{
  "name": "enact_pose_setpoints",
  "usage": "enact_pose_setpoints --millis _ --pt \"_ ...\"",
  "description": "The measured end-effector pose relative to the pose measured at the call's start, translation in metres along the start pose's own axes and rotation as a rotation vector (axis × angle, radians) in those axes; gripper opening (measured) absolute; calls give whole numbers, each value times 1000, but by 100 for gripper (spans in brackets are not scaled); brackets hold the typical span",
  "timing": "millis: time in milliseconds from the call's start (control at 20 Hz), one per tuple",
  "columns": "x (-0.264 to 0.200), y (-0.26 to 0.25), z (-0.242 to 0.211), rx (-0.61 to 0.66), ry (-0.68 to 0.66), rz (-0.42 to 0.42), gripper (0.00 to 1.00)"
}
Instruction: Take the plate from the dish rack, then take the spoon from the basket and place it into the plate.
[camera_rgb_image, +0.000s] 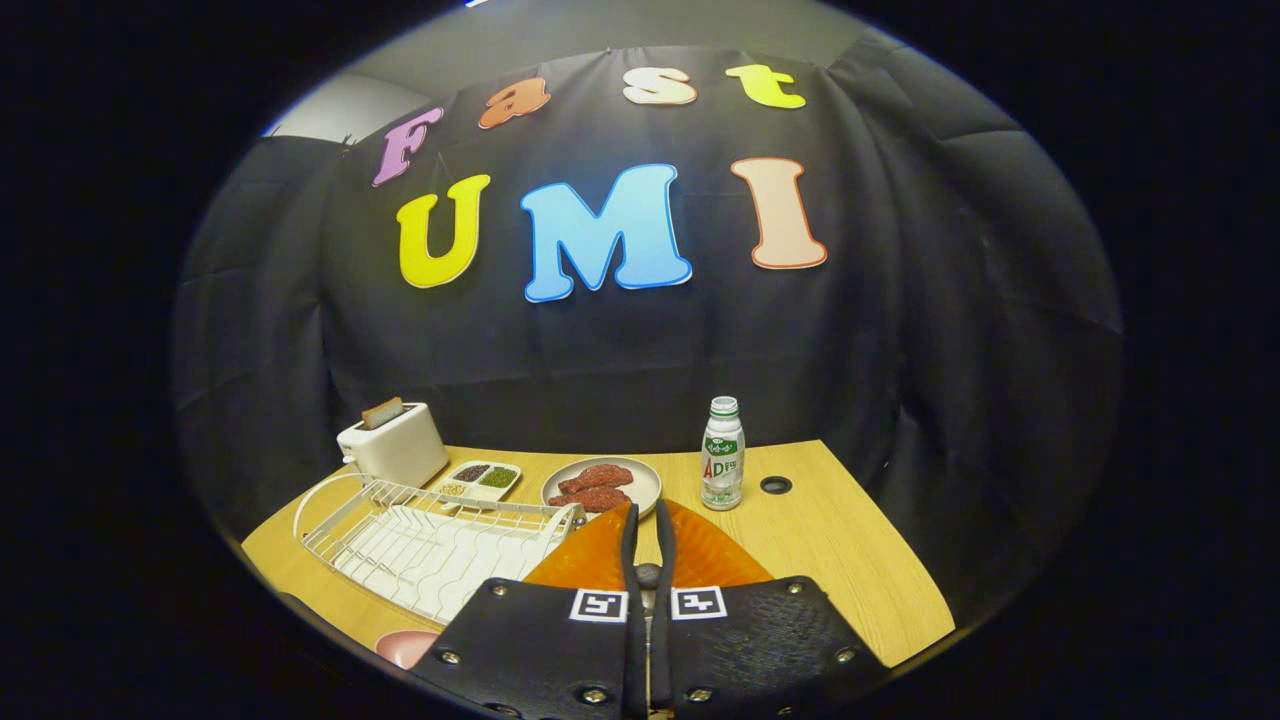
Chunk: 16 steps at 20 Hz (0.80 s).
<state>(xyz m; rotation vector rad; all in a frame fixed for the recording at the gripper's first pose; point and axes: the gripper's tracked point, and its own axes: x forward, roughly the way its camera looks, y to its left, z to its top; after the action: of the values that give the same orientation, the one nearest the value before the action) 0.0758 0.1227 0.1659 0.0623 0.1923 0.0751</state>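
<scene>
In the gripper view, the gripper (648, 530) has its two fingers drawn almost together, pinching the rim of an orange plate (710, 552) edge-on, so the plate fans out to either side of them and stands clear of the table (850, 560). The white wire dish rack (430, 540) lies just to the left of the fingers and holds nothing that I can make out.

The hold is the first risk. It is a thin pinch on one edge, with the plate's weight hanging off it, so a tilt of the wrist or a quick swing could let the plate pivot or slip out and drop onto the wood.

Just beyond the fingers sits a grey dish of red meat (602, 484), and beside that a small bottle (722, 455), with a divided tray of condiments (482, 478) and a toaster (392, 445) further left. A forward push while lowering could knock the dish or tip the bottle; a drift left could catch the rack's wires.

A pink rounded object (408, 645) shows close under the gripper's body on the left; it is too cropped to identify. The spoon's basket cannot be identified with any certainty, so the plate probably ought to go down on the bare wood to the right, leaving room to reach afterwards.
</scene>
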Motion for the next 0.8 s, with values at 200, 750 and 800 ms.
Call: enact_pose_setpoints --millis 200,750,800 --pt "-26 3 28 -10 -29 -24 1" --pt "-90 50 53 -67 -48 -18 1" --pt "-93 58 50 -65 -47 -12 2"
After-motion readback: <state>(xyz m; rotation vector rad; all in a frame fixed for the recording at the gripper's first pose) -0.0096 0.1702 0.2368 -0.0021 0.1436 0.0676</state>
